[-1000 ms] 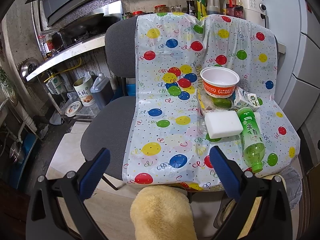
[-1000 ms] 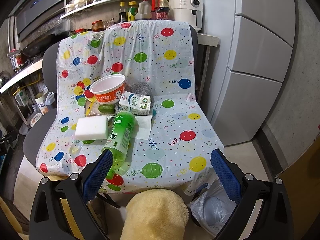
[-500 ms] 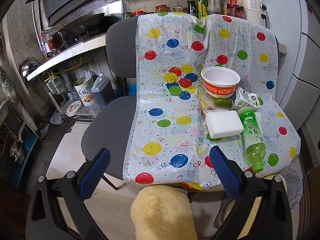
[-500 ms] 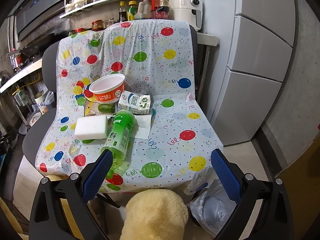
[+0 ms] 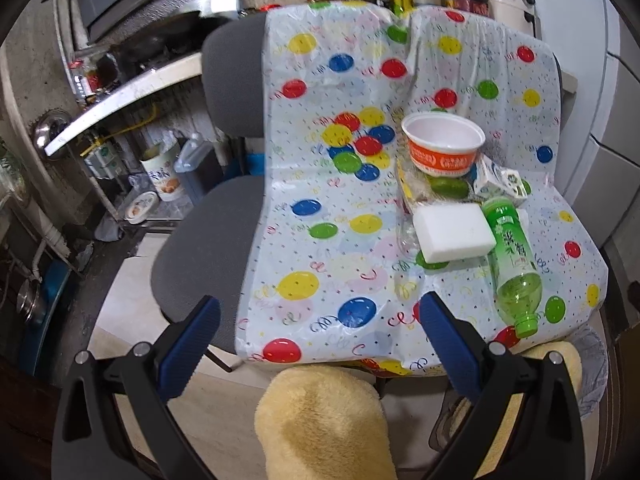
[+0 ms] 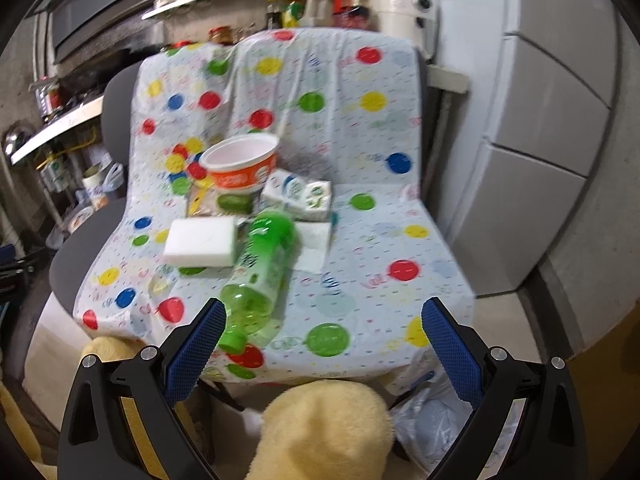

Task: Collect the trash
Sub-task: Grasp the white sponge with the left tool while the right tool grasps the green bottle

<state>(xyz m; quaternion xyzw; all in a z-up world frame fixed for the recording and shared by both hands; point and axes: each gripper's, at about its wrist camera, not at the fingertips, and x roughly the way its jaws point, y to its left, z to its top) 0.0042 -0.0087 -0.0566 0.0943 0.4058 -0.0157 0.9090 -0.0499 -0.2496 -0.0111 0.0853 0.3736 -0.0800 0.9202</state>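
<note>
Trash lies on a balloon-print plastic sheet [image 5: 320, 240] over two chairs: an orange-and-white noodle bowl [image 5: 442, 144] [image 6: 239, 164], a white foam block [image 5: 452, 232] [image 6: 200, 241], a green bottle on its side [image 5: 514, 256] [image 6: 260, 272], a small milk carton [image 5: 502, 180] [image 6: 298, 194], a clear wrapper [image 5: 424, 188] and a white napkin [image 6: 316, 246]. My left gripper [image 5: 318, 320] is open and empty before the seat edge. My right gripper [image 6: 322, 320] is open and empty, its left finger beside the bottle's neck.
A plastic bag [image 6: 432, 420] hangs below the seat's front right edge. A grey chair [image 5: 208, 240] stands at the left, a white fridge [image 6: 540, 160] at the right. Bottles and an appliance line the counter [image 6: 320, 12] behind. Pots and tins clutter the floor at left [image 5: 160, 176].
My right gripper has moved forward and closer to the seat, so the bottle now sits by its left finger. My left gripper has edged slightly forward. Nothing on the sheet has moved.
</note>
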